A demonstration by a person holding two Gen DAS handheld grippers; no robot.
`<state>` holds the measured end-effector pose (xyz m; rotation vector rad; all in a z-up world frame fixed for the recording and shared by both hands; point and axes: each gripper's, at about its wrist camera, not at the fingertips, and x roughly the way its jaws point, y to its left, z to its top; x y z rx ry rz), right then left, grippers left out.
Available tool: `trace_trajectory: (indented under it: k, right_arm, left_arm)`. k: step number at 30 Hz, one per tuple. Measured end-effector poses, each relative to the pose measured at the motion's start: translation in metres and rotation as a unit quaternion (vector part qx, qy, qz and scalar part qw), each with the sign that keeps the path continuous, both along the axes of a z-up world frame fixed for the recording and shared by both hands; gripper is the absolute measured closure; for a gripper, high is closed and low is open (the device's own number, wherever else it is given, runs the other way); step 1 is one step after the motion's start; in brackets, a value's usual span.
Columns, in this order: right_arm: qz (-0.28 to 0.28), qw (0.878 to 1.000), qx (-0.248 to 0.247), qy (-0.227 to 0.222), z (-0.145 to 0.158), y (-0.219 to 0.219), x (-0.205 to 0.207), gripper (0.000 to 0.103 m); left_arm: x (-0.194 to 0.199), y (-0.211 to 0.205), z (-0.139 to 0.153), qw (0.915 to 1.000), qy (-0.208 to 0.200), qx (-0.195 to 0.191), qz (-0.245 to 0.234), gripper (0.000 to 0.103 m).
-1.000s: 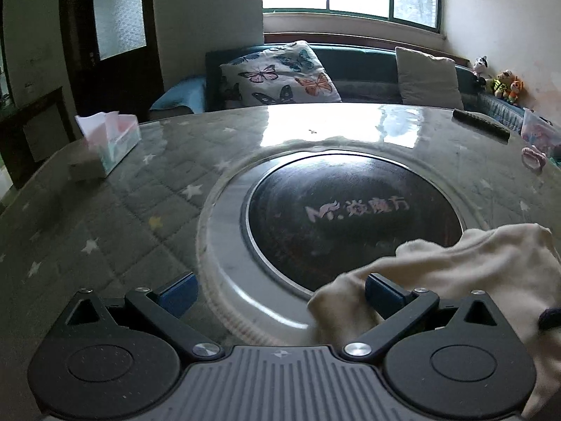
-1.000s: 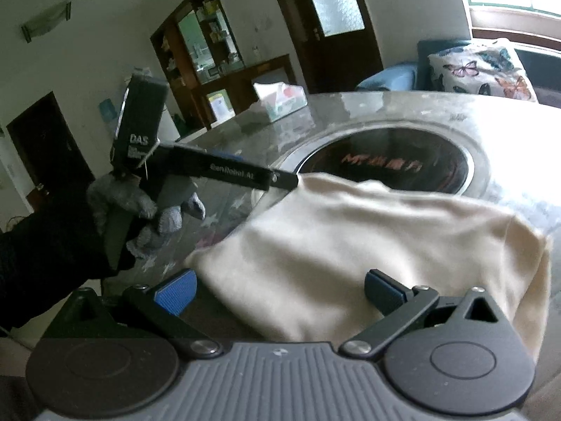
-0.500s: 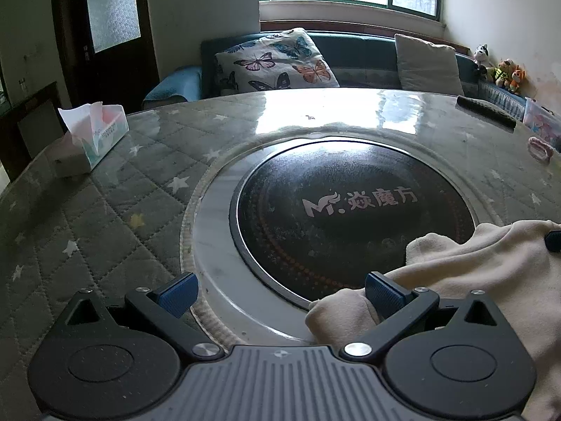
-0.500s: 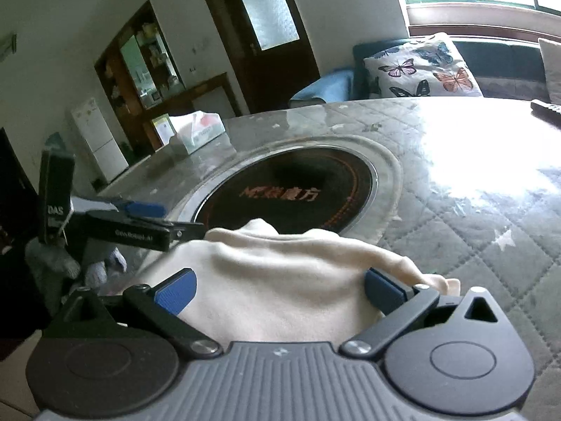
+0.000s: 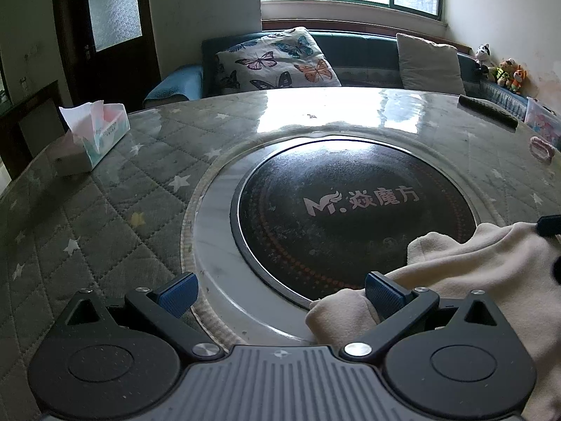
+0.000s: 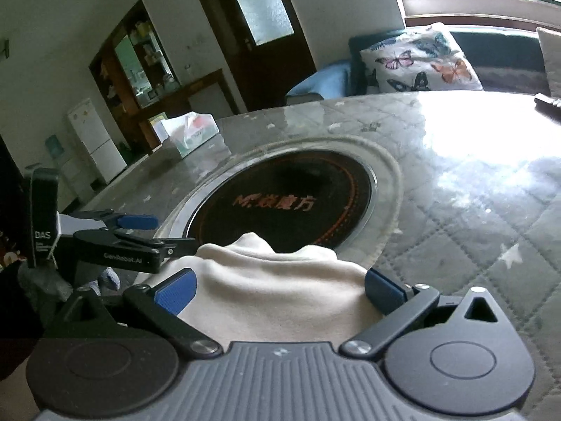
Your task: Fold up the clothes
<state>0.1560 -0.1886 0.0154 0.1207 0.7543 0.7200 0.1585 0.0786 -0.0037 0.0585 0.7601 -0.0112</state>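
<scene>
A cream garment (image 5: 473, 273) lies bunched on the round table, over the near right rim of the black cooktop (image 5: 336, 217). My left gripper (image 5: 280, 294) is open, and its right finger touches the garment's left edge. In the right wrist view the garment (image 6: 273, 280) sits between the wide-apart fingers of my open right gripper (image 6: 280, 291). My left gripper (image 6: 171, 233) shows there from the side, open, with its lower fingertip at the cloth's left edge. A gloved hand (image 6: 38, 280) holds it.
The table (image 5: 115, 210) has a grey quilted star cover under glass. A tissue box (image 5: 94, 137) stands at the far left, a dark remote (image 5: 487, 110) and a pink ring (image 5: 540, 147) at the far right. A sofa with a butterfly cushion (image 5: 277, 63) stands beyond.
The garment has gone from spread wide to a compact bunch. The right gripper has swung right and lower, with the cloth now between its fingers. The left gripper has shifted slightly back.
</scene>
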Motion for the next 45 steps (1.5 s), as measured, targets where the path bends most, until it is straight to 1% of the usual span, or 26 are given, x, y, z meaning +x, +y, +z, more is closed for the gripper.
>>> trace_trajectory:
  k: [5, 10, 14, 17, 21, 24, 27, 31, 34, 38, 43, 45]
  right_arm:
    - [-0.01, 1.0, 0.004, -0.018, 0.016, -0.019, -0.016, 0.0]
    - [-0.002, 1.0, 0.017, -0.015, 0.024, -0.036, -0.045, 0.0]
    - [0.012, 1.0, 0.026, -0.005, 0.023, -0.041, -0.074, 0.0]
    - [0.022, 0.999, 0.034, 0.008, 0.016, -0.04, -0.095, 0.0]
    - [0.024, 0.999, 0.032, 0.018, 0.005, -0.04, -0.109, 0.0]
    - [0.008, 0.999, 0.029, 0.023, -0.002, -0.046, -0.109, 0.0]
    - [-0.003, 0.998, 0.044, 0.033, -0.008, -0.056, -0.109, 0.0]
    - [-0.008, 0.999, 0.035, 0.024, -0.002, -0.056, -0.113, 0.0]
    - [0.008, 0.999, 0.033, 0.009, 0.005, -0.047, -0.118, 0.0]
    - [0.038, 0.999, 0.039, 0.008, 0.006, -0.031, -0.119, 0.0]
    - [0.047, 0.998, 0.034, 0.025, -0.005, -0.023, -0.117, 0.0]
    - [0.044, 0.998, 0.023, 0.029, -0.01, -0.025, -0.12, 0.0]
  left_arm:
    - [-0.007, -0.002, 0.006, 1.0, -0.006, -0.001, -0.003, 0.0]
    - [-0.021, -0.006, 0.012, 0.9999, -0.013, -0.001, -0.011, 0.0]
    - [-0.036, -0.01, 0.014, 0.9997, -0.016, -0.002, -0.019, 0.0]
    - [-0.048, -0.012, 0.016, 0.9995, -0.019, -0.003, -0.025, 0.0]
    - [-0.061, -0.015, 0.018, 0.9992, -0.023, 0.001, -0.032, 0.0]
    - [-0.069, -0.015, 0.016, 0.9993, -0.021, 0.006, -0.032, 0.0]
    - [-0.075, -0.013, 0.014, 0.9994, -0.018, 0.007, -0.029, 0.0]
    - [-0.082, -0.01, 0.016, 0.9994, -0.022, 0.003, -0.025, 0.0]
    - [-0.088, -0.011, 0.018, 0.9993, -0.025, 0.001, -0.026, 0.0]
    - [-0.094, -0.013, 0.018, 0.9993, -0.025, 0.0, -0.03, 0.0]
    - [-0.099, -0.011, 0.017, 0.9994, -0.022, 0.002, -0.026, 0.0]
    - [-0.101, -0.009, 0.016, 0.9995, -0.02, 0.002, -0.023, 0.0]
